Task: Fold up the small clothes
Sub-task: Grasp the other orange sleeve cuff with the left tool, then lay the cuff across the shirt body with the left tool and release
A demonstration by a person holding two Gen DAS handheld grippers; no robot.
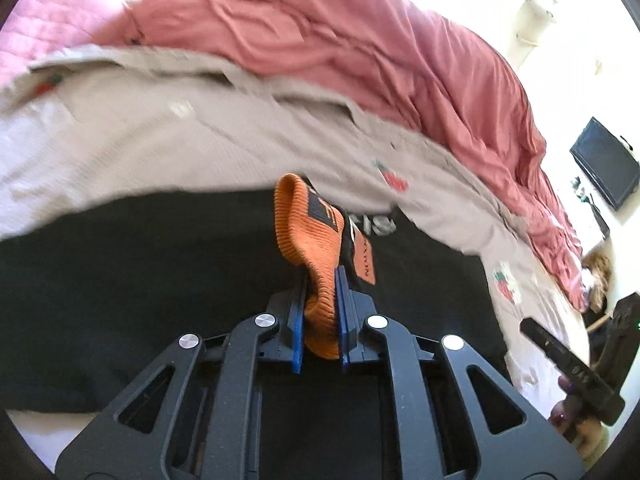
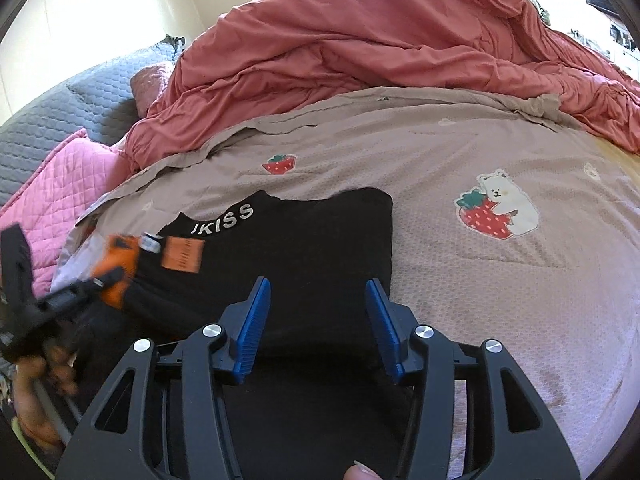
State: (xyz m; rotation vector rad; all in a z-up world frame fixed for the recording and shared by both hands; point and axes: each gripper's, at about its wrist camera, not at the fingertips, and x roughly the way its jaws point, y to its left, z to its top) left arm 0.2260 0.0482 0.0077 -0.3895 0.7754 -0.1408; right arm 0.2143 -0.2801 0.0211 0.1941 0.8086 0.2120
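A small black garment (image 2: 304,248) with white lettering and an orange label (image 2: 182,259) lies on the bed. My left gripper (image 1: 320,280) is shut on its orange ribbed cuff (image 1: 310,232) and holds that sleeve lifted over the black body (image 1: 140,280). In the right wrist view the left gripper (image 2: 100,280) shows at the left edge with the orange cuff (image 2: 122,256) in it. My right gripper (image 2: 318,284) is open and empty, hovering over the garment's near part, fingers (image 2: 256,320) apart.
The bed has a beige sheet (image 2: 460,152) with strawberry and bear prints (image 2: 496,208). A rumpled red duvet (image 2: 380,36) lies behind. Pink quilted pillow (image 2: 52,184) and grey quilt (image 2: 52,116) sit at left. A dark screen (image 1: 604,160) hangs on the right wall.
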